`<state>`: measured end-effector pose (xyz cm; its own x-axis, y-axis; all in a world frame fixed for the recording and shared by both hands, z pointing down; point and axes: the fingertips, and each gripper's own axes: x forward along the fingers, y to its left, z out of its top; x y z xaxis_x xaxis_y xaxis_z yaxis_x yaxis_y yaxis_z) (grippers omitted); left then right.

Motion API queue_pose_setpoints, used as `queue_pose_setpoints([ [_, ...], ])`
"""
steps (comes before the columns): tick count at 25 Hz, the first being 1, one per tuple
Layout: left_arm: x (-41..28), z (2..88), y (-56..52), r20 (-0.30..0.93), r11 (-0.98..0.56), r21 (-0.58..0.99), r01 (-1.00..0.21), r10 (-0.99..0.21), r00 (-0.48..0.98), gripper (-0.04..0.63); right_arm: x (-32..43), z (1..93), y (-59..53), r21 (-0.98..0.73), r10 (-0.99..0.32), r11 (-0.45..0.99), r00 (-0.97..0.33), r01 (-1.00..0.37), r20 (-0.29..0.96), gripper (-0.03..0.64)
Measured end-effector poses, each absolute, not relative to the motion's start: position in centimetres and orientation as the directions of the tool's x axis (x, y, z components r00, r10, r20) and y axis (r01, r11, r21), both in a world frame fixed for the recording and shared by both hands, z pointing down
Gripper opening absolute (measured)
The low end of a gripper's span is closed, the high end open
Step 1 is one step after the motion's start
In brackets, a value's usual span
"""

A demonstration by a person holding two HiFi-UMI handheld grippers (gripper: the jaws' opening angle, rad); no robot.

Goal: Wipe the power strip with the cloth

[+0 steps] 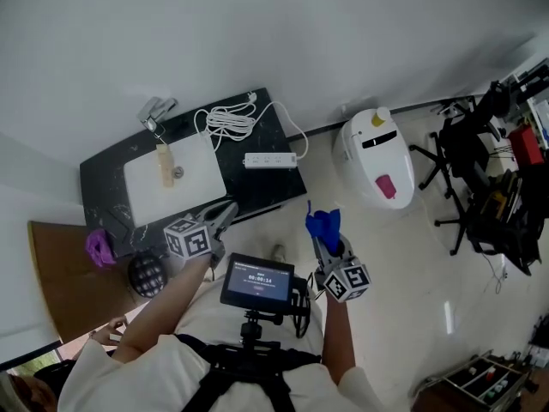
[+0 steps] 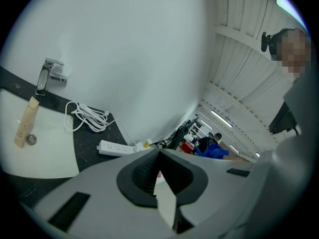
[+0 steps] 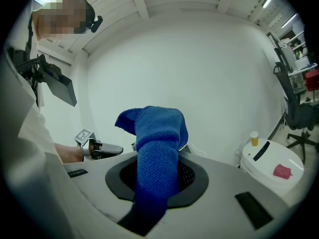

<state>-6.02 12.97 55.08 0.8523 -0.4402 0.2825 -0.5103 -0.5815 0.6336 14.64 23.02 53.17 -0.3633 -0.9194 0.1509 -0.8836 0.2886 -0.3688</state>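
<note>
power strip (image 1: 270,160), long axis left-right

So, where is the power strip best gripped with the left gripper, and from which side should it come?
Probably its left end in the head view, opposite the end where the cable leaves. The power strip lies flat on the dark counter, long and narrow, so the left gripper should come down from above, jaws across the short width.

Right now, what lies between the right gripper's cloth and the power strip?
Nothing: head view shows only floor and counter edge between cloth and power strip.
</note>
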Motion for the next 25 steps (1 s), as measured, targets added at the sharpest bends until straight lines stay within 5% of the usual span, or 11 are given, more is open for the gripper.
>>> queue_pose_setpoints([
  [25,-5.9,56.8,11.8,0.318,-0.563,0.638,-0.525,-0.429,0.846,0.005,15.7,54.8,21.3,-0.333,-0.923,0.219,-0.305,-0.917,0.234,0.091],
])
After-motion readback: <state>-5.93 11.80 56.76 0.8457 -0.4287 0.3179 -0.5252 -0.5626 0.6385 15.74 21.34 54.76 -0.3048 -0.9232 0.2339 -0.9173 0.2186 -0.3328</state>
